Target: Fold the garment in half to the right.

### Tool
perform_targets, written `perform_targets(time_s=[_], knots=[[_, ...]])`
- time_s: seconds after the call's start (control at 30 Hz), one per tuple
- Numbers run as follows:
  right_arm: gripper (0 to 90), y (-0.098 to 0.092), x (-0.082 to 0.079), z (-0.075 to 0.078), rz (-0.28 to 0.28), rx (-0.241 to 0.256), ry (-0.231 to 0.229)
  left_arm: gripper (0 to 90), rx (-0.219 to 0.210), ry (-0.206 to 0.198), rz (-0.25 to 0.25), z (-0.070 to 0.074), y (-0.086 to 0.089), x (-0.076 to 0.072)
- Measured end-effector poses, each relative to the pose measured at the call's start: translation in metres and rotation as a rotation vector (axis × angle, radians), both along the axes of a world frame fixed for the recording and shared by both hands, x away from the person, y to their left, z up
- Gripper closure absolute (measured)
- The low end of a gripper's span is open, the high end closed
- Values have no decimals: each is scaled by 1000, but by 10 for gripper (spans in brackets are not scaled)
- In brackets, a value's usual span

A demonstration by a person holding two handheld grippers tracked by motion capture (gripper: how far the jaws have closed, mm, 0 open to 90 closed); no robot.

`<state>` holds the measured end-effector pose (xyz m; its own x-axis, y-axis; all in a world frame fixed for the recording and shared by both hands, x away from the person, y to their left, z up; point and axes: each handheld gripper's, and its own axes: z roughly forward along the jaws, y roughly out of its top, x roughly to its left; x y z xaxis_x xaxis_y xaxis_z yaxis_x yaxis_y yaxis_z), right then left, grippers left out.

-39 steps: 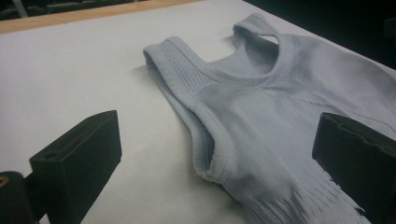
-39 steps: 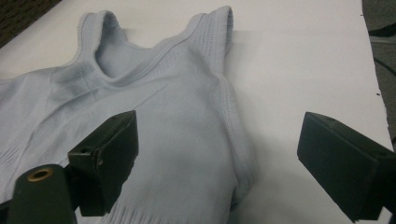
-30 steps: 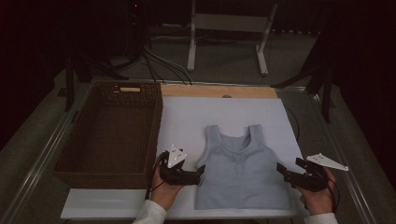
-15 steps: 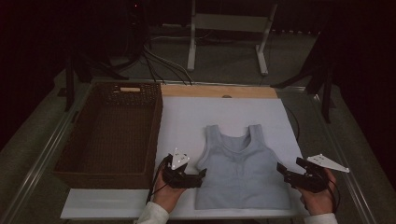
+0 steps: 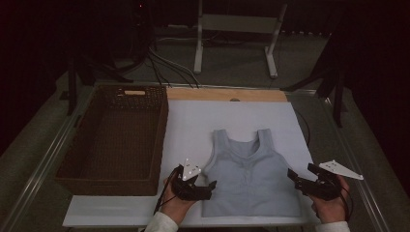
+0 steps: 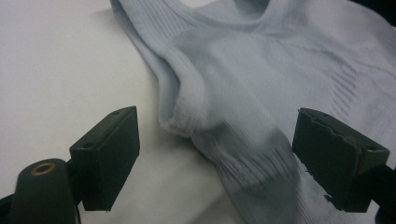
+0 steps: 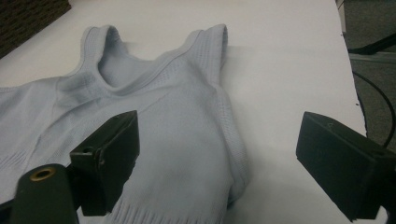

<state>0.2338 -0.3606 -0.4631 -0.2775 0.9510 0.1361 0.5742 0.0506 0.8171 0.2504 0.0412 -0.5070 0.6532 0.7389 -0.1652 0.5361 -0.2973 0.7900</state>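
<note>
two hand-held grippers flank a pale grey-blue tank top point(image 5: 250, 174) that lies flat on a white board point(image 5: 193, 125) on the table. in the high view we see the top's long axis running from six o'clock to twelve o'clock: its hem sits at the near edge of the board, toward six, and its two shoulder straps and scooped neckline point away from us, toward twelve.

our left gripper point(image 5: 209, 188) sits at about seven o'clock from the middle of the garment, right at its left side edge, below the armhole. in the left gripper view its jaws stand wide apart, with the rolled armhole seam and side edge of the top point(image 6: 261, 93) lying between them; nothing is clamped.

our right gripper point(image 5: 292, 178) sits at about four o'clock from the garment's middle, at its right side edge. in the right gripper view its jaws are also spread wide, and the right side seam and lower body of the top point(image 7: 187, 126) lie between them, with bare white board under the outer jaw; again nothing is pinched.

a dark woven basket point(image 5: 162, 140) stands at nine o'clock from the top, just beside the board's left edge. a strip of bare wood point(image 5: 227, 94) borders the board at twelve o'clock.
</note>
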Motion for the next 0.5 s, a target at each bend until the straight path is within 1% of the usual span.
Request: perform_targets(time_s=[0.07,0.17,0.23,0.3,0.33,0.37,0.5], knots=[[136,0,0,0,0,-1,0,164,1,18,-2,-3,-2,-1],[137,0,0,0,-2,-1,-1,178,10,22,0,-4,-4,-2],[137,0,0,0,-4,0,0,197,9,31,-2,-4,-5,-3],[137,-1,0,0,-6,0,-1,214,9,33,-1,-4,-5,-3],[137,-1,0,0,-6,1,-1,214,8,44,-2,-4,-4,-4],[137,-2,-1,1,-10,3,-2,238,6,47,-1,-5,-4,-4],[137,-2,-1,1,-13,3,-4,267,-9,58,-12,-5,-4,-3]])
